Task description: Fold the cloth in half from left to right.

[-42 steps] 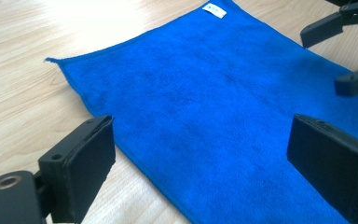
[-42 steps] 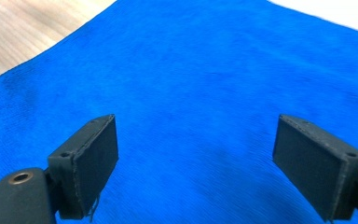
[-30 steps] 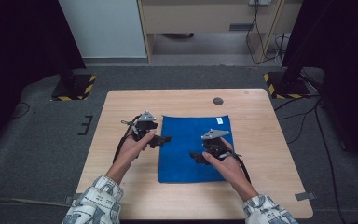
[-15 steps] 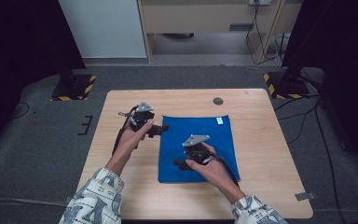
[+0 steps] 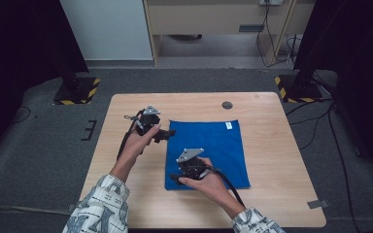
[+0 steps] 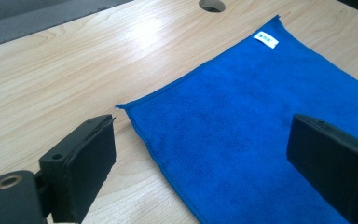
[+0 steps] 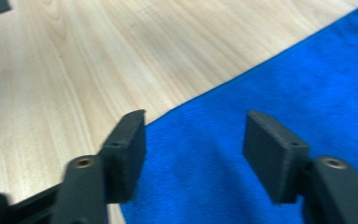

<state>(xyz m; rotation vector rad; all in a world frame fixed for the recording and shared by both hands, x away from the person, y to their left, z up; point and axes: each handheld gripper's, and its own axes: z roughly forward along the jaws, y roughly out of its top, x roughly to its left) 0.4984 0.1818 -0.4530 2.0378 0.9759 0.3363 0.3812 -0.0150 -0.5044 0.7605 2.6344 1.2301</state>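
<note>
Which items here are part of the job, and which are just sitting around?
In play:
- blue cloth, flat on the table
- left gripper, jaws open, at the cloth's far-left corner
- right gripper, jaws open, over the cloth's near-left edge

Just there:
- white label sewn on the cloth
- round hole in the tabletop
- stand bases with yellow-black tape on the floor

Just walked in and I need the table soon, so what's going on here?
A person at the wooden table holds a gripper in each hand over a blue cloth lying flat. The left gripper is open at the cloth's far left corner, one jaw over bare wood, the other over the cloth. The right gripper is open and low over the near left corner. Neither has clamped the cloth yet, so a two-corner pickup looks likely.
</note>
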